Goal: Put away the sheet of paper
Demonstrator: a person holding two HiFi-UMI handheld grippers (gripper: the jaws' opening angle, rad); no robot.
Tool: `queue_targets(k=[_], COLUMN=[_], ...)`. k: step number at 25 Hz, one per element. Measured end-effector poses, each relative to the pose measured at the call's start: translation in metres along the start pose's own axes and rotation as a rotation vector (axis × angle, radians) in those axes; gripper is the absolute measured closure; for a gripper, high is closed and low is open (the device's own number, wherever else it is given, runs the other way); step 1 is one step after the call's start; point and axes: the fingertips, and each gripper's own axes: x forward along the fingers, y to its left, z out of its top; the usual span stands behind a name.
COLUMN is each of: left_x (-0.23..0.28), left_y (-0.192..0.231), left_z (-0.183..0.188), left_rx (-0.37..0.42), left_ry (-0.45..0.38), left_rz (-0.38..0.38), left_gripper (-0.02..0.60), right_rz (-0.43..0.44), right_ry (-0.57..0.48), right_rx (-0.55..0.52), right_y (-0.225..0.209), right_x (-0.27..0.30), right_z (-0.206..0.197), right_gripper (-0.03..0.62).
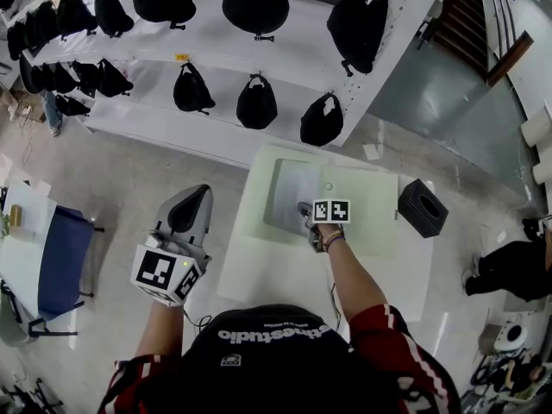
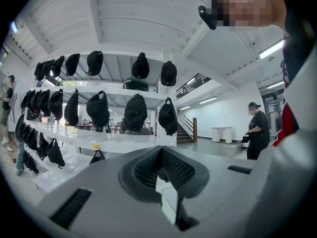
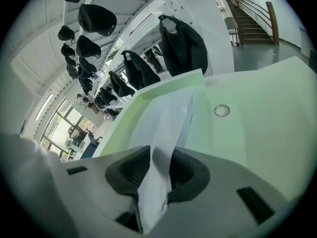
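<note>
The sheet of paper (image 1: 291, 195) lies on the pale green table (image 1: 371, 222), towards its far left. My right gripper (image 1: 306, 214) is at the sheet's near edge. In the right gripper view that edge of the paper (image 3: 168, 118) rises crumpled between the jaws of the right gripper (image 3: 156, 175), which stand slightly apart; dark pad shows on each side of the sheet. My left gripper (image 1: 197, 197) hangs left of the table over the floor, pointing at the shelves. In its own view the left gripper (image 2: 161, 170) has its tips together with nothing in it.
A small metal ring (image 3: 222, 110) lies on the table beyond the paper. A black box (image 1: 422, 207) stands off the table's right side. White shelves (image 1: 216, 136) with several black caps run across the back. A blue chair (image 1: 65, 253) is at left, a person (image 1: 509, 270) at right.
</note>
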Motion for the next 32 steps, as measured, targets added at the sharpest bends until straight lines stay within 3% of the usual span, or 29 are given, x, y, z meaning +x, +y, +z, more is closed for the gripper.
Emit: queue_targets(k=[8, 21, 32], left_x=[-0.004, 0.002, 0.022], left_y=[-0.005, -0.022, -0.047], left_z=[0.003, 0.003, 0.005], left_rx=[0.003, -0.005, -0.031], left_ry=[-0.009, -0.026, -0.051], left_rz=[-0.009, -0.075, -0.206], left_gripper=[0.578, 0.578, 0.578], right_rz=[-0.048, -0.053, -0.1], right_ry=[-0.038, -0.112, -0.273], right_rx=[0.031, 0.059, -0.011], right_y=[-0.021, -0.026, 0.001], right_x=[-0.02, -0.066, -0.148], right_z=[0.0, 0.0, 0.012], right_gripper=[0.49, 0.499, 0.499])
